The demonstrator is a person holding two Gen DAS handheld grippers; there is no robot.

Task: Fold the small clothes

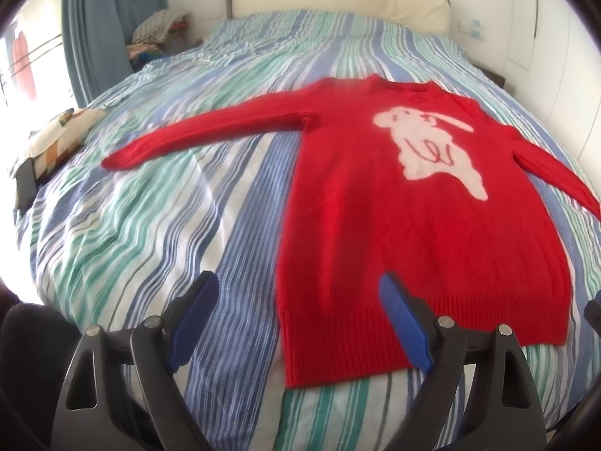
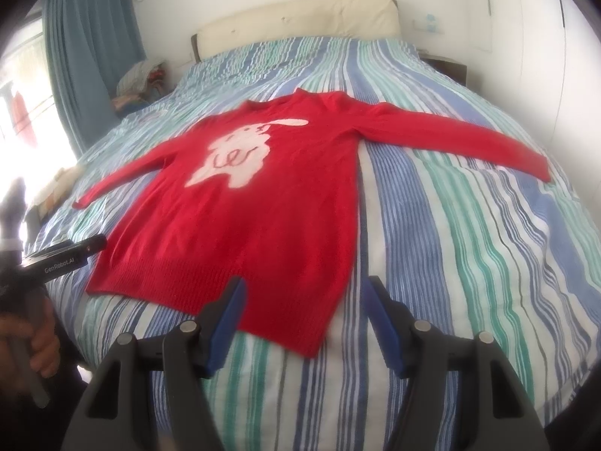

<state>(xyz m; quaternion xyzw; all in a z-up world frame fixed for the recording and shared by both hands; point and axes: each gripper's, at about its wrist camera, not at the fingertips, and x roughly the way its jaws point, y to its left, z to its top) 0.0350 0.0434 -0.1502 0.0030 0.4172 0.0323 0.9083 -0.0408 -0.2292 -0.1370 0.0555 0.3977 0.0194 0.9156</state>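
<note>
A small red sweater (image 1: 394, 225) with a white animal figure lies flat, face up, on the striped bed, both sleeves spread out sideways. It also shows in the right wrist view (image 2: 263, 218). My left gripper (image 1: 298, 289) is open and empty, hovering above the sweater's lower left hem corner. My right gripper (image 2: 304, 293) is open and empty, above the hem's lower right corner. The left gripper's body (image 2: 64, 259) shows at the left edge of the right wrist view, held in a hand.
The bed (image 1: 150, 225) has a blue, green and white striped cover and a cream headboard (image 1: 338, 0). A pile of clothes (image 1: 157, 34) sits by the blue curtain at the far left. A patterned cushion (image 1: 56, 135) lies at the bed's left edge.
</note>
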